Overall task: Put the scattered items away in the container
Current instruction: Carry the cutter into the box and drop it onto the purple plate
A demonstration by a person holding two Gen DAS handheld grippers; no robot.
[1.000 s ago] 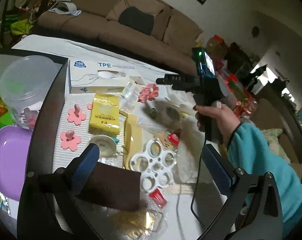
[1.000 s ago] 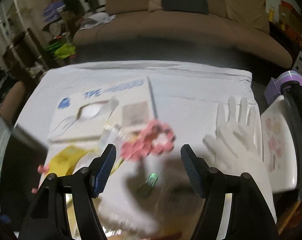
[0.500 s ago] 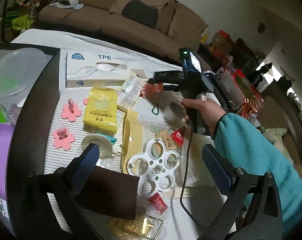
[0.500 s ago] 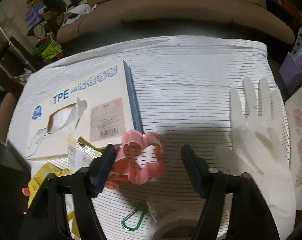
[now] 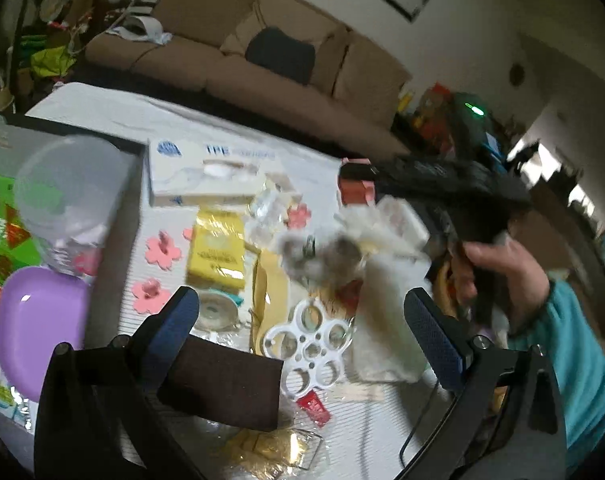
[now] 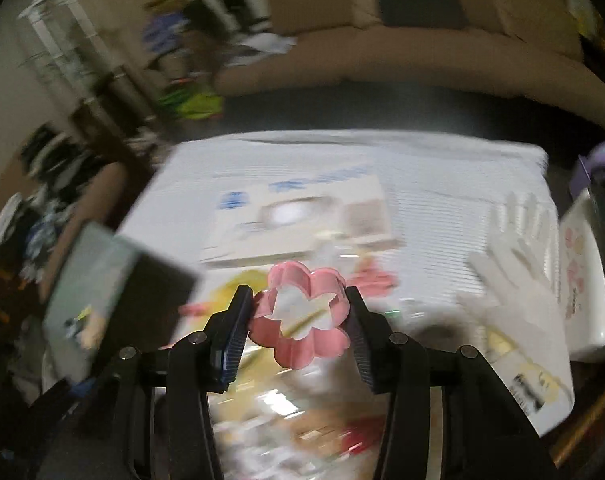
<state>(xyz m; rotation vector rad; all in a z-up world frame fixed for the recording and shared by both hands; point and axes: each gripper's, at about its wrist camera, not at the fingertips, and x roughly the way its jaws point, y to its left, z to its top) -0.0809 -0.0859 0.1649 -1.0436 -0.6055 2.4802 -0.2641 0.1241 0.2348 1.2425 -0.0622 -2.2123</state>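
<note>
Since 0.5 s ago the right fingers (image 6: 300, 316) closed on the pink cutter (image 6: 300, 314) and lifted; its thin rim could slip mid-swing, left fingers (image 5: 302, 332) open.

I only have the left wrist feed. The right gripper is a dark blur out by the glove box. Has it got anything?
Observer: Yes. The right gripper is shut on a pink flower-shaped cutter, pinched from both sides.
Operator: Is it off the table?
Observer: It looks lifted; the striped cloth shows through its hollow centre, though heavy blur leaves the height unclear.
Operator: Anything to its right I can't make out?
Observer: A white glove lies flat on the cloth, fingers pointing toward the sofa.
</note>
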